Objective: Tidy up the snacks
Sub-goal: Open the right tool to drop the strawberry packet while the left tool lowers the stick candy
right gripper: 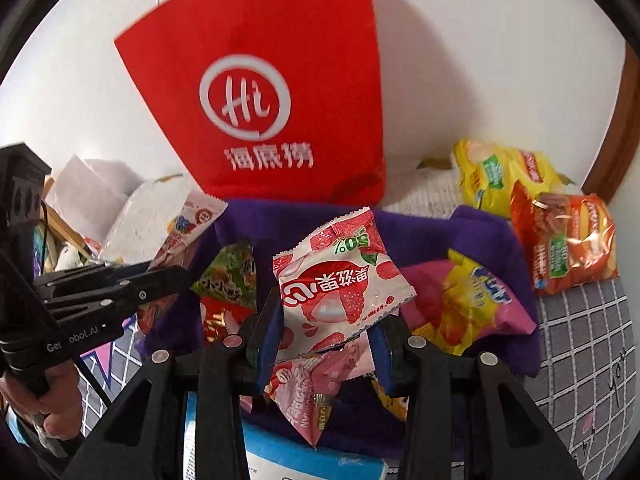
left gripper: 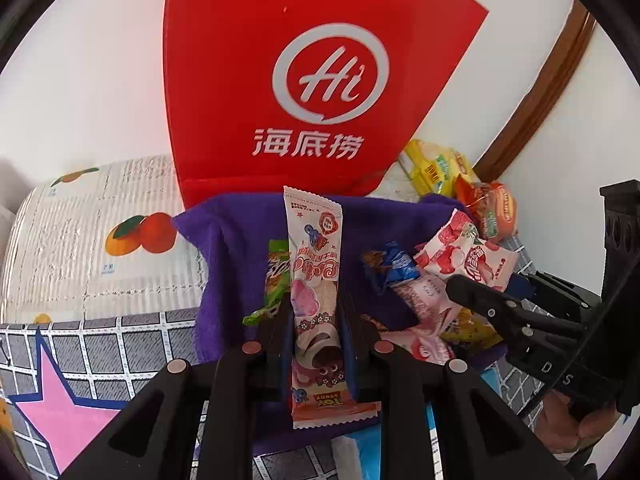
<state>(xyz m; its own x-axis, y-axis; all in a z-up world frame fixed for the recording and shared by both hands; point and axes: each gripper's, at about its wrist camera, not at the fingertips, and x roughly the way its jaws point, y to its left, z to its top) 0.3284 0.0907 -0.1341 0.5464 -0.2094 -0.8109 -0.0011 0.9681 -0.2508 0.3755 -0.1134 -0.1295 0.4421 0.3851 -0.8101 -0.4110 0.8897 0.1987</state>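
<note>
- From the left wrist view, the left gripper (left gripper: 316,316) has its jaws clenched on a long pink wrapper (left gripper: 315,300), which stands upright between them above the purple cloth (left gripper: 236,240).
- Behind the cloth a red bag (left gripper: 288,80) stands against the white wall.
- On the right, the right gripper (left gripper: 472,294) reaches in beside a white lychee packet (left gripper: 472,256); a blue packet (left gripper: 390,268) lies on the cloth nearby, and a green packet (left gripper: 276,276) lies just left of the wrapper.
- Yellow and orange chip bags (left gripper: 460,184) sit far right by the wall.
- From the right wrist view, the right gripper (right gripper: 326,330) grips the white lychee packet (right gripper: 340,280), tilted, above a pink packet (right gripper: 320,384) on the purple cloth (right gripper: 488,232).
- A pink-and-yellow bag (right gripper: 468,304) lies right of it.
- Left of it, the left gripper (right gripper: 160,280) holds the long pink wrapper (right gripper: 188,224).
</note>
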